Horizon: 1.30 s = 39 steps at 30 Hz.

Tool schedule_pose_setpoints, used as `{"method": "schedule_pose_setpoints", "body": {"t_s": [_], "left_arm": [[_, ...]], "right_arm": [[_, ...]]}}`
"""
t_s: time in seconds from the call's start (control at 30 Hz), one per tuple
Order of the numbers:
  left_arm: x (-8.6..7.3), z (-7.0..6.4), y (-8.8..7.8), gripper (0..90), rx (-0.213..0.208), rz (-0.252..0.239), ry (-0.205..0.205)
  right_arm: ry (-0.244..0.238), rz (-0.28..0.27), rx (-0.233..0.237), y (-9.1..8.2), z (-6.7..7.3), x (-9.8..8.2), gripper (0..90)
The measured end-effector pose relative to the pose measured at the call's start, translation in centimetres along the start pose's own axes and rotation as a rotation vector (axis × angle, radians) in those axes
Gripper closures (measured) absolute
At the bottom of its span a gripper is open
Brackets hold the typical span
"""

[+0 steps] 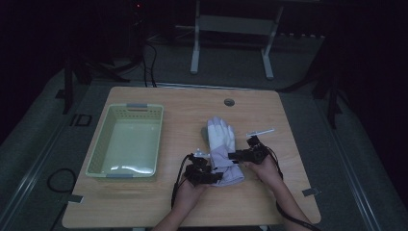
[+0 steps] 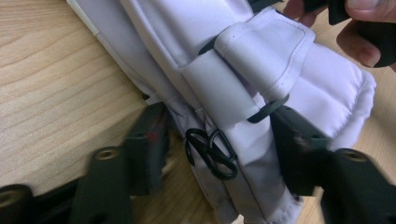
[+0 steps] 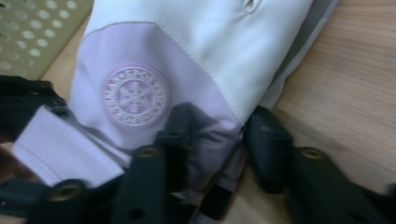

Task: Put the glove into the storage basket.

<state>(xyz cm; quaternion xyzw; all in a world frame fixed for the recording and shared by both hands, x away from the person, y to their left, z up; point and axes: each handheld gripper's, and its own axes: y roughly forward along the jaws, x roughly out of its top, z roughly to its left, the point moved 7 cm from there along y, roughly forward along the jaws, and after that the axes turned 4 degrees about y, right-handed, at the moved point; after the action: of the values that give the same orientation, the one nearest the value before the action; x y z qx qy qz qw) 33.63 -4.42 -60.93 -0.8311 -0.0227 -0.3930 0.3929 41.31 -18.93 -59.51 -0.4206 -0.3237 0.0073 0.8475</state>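
While the white glove [image 1: 222, 151] lies flat on the tabletop [image 1: 269, 202], my left fingers [image 2: 215, 154] and right fingers [image 3: 210, 140] pinch its cuff edges, each partly closed on fabric.

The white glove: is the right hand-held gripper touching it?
Touching. In the right gripper view, the right hand-held gripper has its jaws pinching the white glove at its cuff edge.

The right tongs [image 3: 212, 154] have both black jaws down at the edge of a pale lilac and white glove [image 3: 187, 60], with a fold of its cuff bunched between them and pressed. A round embossed snowflake badge [image 3: 135, 95] sits on the lilac panel just above the near jaw. The glove lies on the wooden counter [image 3: 345, 93]. A perforated green basket [image 3: 32, 32] shows at the upper left, and the other tongs [image 3: 28, 100] touch the glove's strap at the left edge.
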Motion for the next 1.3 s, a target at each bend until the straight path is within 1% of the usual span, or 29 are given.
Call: {"method": "schedule_pose_setpoints", "body": {"t_s": [0.03,0.07,0.13,0.2,0.3,0.4,0.5,0.53,0.57,0.63,0.67,0.7,0.73,0.77,0.8,0.83,0.87,0.9,0.97,1.0,1.03,1.07,1.1,1.13,1.17,1.2,1.23,1.27,1.3], "left_arm": [[0.1,0.0,-0.2,50.4,-0.011,0.005,0.002],[0.2,-0.1,-0.4,58.3,-0.016,0.006,-0.001],[0.3,-0.3,-0.5,66.7,-0.006,0.016,0.016],[0.3,-0.5,-0.7,70.5,0.001,0.023,0.02],[0.4,-0.6,-1.0,72.9,0.0,0.024,0.019],[0.8,-0.8,-1.5,73.3,0.013,0.017,0.041],[1.1,-1.0,-2.0,73.4,0.011,0.018,0.051],[1.5,-1.0,-2.5,73.4,0.005,0.025,0.056],[1.5,-1.0,-2.5,73.4,0.005,0.025,0.056],[1.9,-1.0,-3.0,73.4,0.01,0.032,0.071],[2.1,-1.0,-3.5,73.4,0.016,0.037,0.088],[2.1,-1.0,-3.5,73.4,0.016,0.037,0.088],[2.3,-1.1,-4.2,73.4,0.014,0.037,0.101],[2.3,-1.1,-4.2,73.4,0.014,0.037,0.101],[2.5,-1.1,-4.8,73.4,0.018,0.036,0.114],[2.5,-1.1,-4.8,73.4,0.018,0.036,0.114],[2.8,-1.0,-5.4,73.4,0.024,0.038,0.137],[2.8,-1.0,-5.4,73.4,0.024,0.038,0.137],[3.1,-1.0,-6.1,73.4,0.025,0.038,0.142],[3.5,-0.9,-6.7,73.4,0.032,0.037,0.154],[3.5,-0.9,-6.7,73.4,0.032,0.037,0.154],[3.8,-0.8,-7.3,73.4,0.037,0.035,0.164],[3.8,-0.8,-7.3,73.4,0.037,0.035,0.164],[4.0,-0.8,-7.8,73.4,0.042,0.042,0.174],[4.2,-0.7,-8.0,73.4,0.044,0.041,0.178],[4.5,-0.5,-8.6,73.4,0.052,0.04,0.187],[4.5,-0.5,-8.6,73.3,0.052,0.04,0.187],[4.9,-0.2,-9.2,73.3,0.054,0.039,0.189],[4.9,-0.2,-9.2,73.4,0.054,0.039,0.189]], "right_arm": [[-0.018,0.002,-0.023,-0.1,0.2,0.0,75.7],[-0.052,-0.003,-0.053,-0.2,0.5,0.1,79.8],[-0.118,-0.009,-0.131,-0.4,1.2,0.1,81.7],[-0.174,-0.018,-0.197,-0.6,2.0,0.1,82.6],[-0.204,-0.038,-0.226,-1.0,2.6,0.2,83.0],[-0.216,-0.057,-0.231,-1.7,3.1,0.4,83.0],[-0.225,-0.067,-0.232,-2.1,3.5,0.7,83.0],[-0.236,-0.075,-0.234,-2.6,4.0,1.1,82.9],[-0.236,-0.075,-0.234,-2.6,4.0,1.1,82.9],[-0.238,-0.08,-0.24,-2.8,4.4,1.4,83.0],[-0.252,-0.086,-0.245,-3.0,4.8,1.6,83.0],[-0.252,-0.086,-0.245,-3.0,4.8,1.6,83.0],[-0.259,-0.097,-0.236,-3.3,5.2,1.8,83.0],[-0.259,-0.097,-0.236,-3.3,5.2,1.8,83.0],[-0.26,-0.111,-0.224,-3.5,5.7,2.1,83.0],[-0.26,-0.111,-0.224,-3.5,5.7,2.1,83.0],[-0.266,-0.122,-0.22,-3.7,6.2,2.4,82.9],[-0.266,-0.122,-0.22,-3.7,6.2,2.4,82.9],[-0.261,-0.131,-0.21,-3.9,6.6,2.7,82.9],[-0.263,-0.141,-0.211,-4.1,7.1,3.1,82.9],[-0.263,-0.141,-0.211,-4.1,7.1,3.1,82.9],[-0.268,-0.156,-0.209,-4.2,7.6,3.6,82.9],[-0.268,-0.156,-0.209,-4.2,7.6,3.6,82.9],[-0.271,-0.161,-0.214,-4.4,8.2,4.0,82.9],[-0.271,-0.161,-0.214,-4.4,8.2,4.0,82.9],[-0.271,-0.172,-0.213,-4.5,8.7,4.5,82.8],[-0.271,-0.172,-0.213,-4.5,8.7,4.5,82.8],[-0.263,-0.181,-0.21,-4.5,9.1,5.0,82.8],[-0.263,-0.181,-0.21,-4.5,9.1,5.0,82.8]]}}
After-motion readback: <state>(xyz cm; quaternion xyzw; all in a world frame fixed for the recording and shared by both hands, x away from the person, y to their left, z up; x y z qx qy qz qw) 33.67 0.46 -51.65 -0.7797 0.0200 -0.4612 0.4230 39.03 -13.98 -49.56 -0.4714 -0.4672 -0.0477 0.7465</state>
